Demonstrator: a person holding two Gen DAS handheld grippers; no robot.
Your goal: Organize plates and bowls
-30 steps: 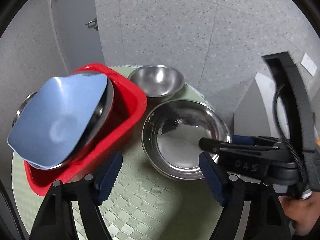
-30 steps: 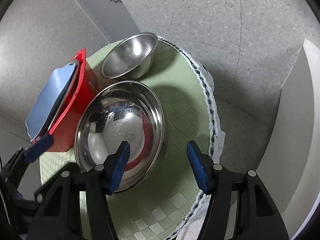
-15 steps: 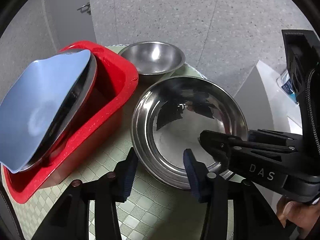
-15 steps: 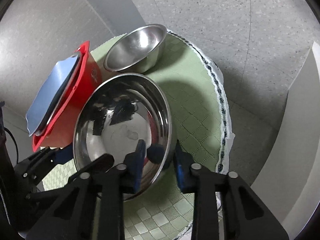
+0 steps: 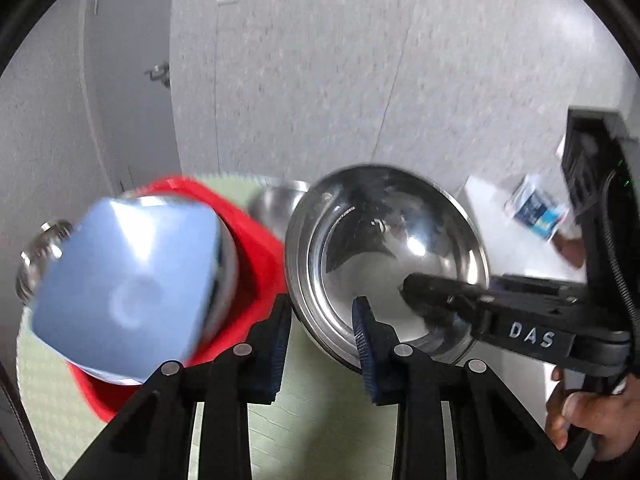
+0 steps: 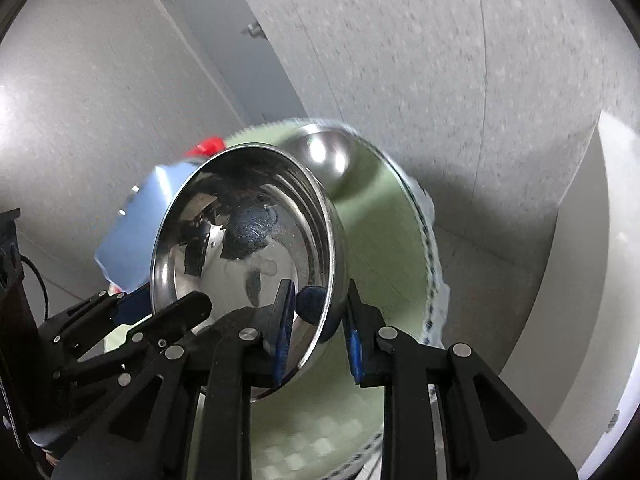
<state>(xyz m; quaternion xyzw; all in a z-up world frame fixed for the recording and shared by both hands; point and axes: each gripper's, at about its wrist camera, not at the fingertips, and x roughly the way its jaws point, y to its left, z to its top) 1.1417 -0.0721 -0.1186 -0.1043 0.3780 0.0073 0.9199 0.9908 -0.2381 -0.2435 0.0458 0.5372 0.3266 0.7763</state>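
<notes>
The large steel bowl (image 5: 384, 256) is tilted up off the green mat, held at its near rim by both grippers. My left gripper (image 5: 320, 344) is shut on its left rim. My right gripper (image 6: 316, 332) is shut on its right rim, and also shows in the left wrist view (image 5: 440, 304). The bowl fills the middle of the right wrist view (image 6: 248, 240). A red bin (image 5: 256, 240) on the left holds a blue square plate (image 5: 128, 296) leaning on steel dishes. A small steel bowl (image 5: 276, 200) sits behind.
The round table has a green checked mat (image 6: 384, 264) with its edge close on the right. A white counter (image 5: 504, 232) with a blue-labelled packet (image 5: 536, 208) stands to the right. Grey walls are behind.
Both grippers closed on the large bowl's rim and lifted it, tilting it up off the mat. The scene shows motion blur.
</notes>
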